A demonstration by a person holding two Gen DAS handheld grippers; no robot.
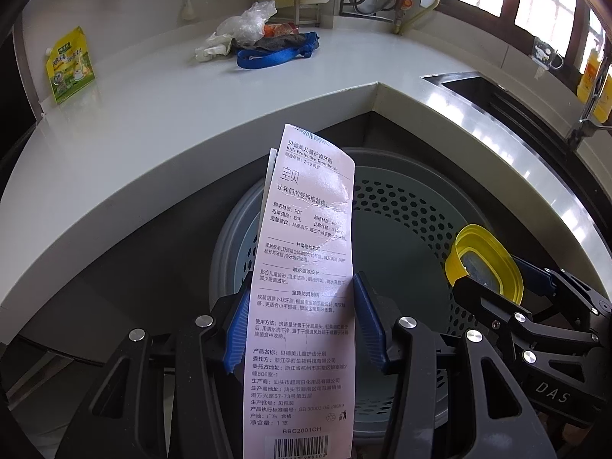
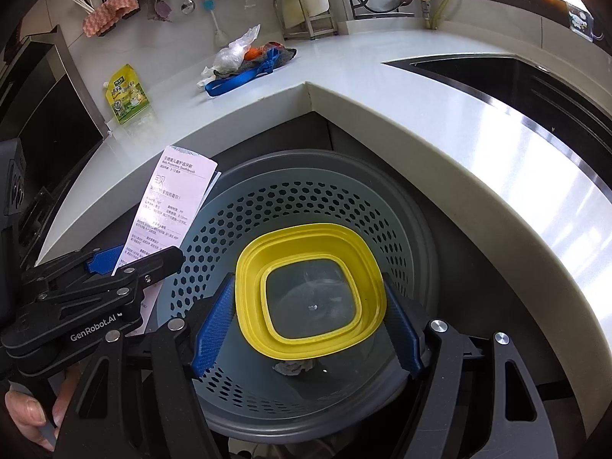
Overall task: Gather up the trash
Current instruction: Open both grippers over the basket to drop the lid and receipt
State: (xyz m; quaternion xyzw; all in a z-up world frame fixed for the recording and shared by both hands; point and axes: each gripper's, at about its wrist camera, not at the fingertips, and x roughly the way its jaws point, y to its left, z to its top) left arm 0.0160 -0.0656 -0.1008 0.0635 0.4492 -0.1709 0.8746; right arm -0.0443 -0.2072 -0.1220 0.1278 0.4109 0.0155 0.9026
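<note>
left hand-held gripper (image 1: 300, 319) partly closed, blue pads pinching pink toothbrush package (image 1: 306, 267), upright over grey perforated bin (image 1: 401, 206). right hand-held gripper (image 2: 306, 329) wider, clamping yellow tub (image 2: 310, 287) by its sides above same bin. right view alone shows crumpled paper (image 2: 294, 367) on bin floor, fingers (image 2: 26, 413) at lower left. counter (image 1: 153, 122) behind holds more trash.

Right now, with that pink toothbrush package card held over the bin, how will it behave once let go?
The pink package card looks thin and creased, so probably light and somewhat bendy. It stands tall between the left hand-held gripper pads, so it may flutter or tip sideways. The perforated bin lies right below, though the card could catch on its rim.
</note>
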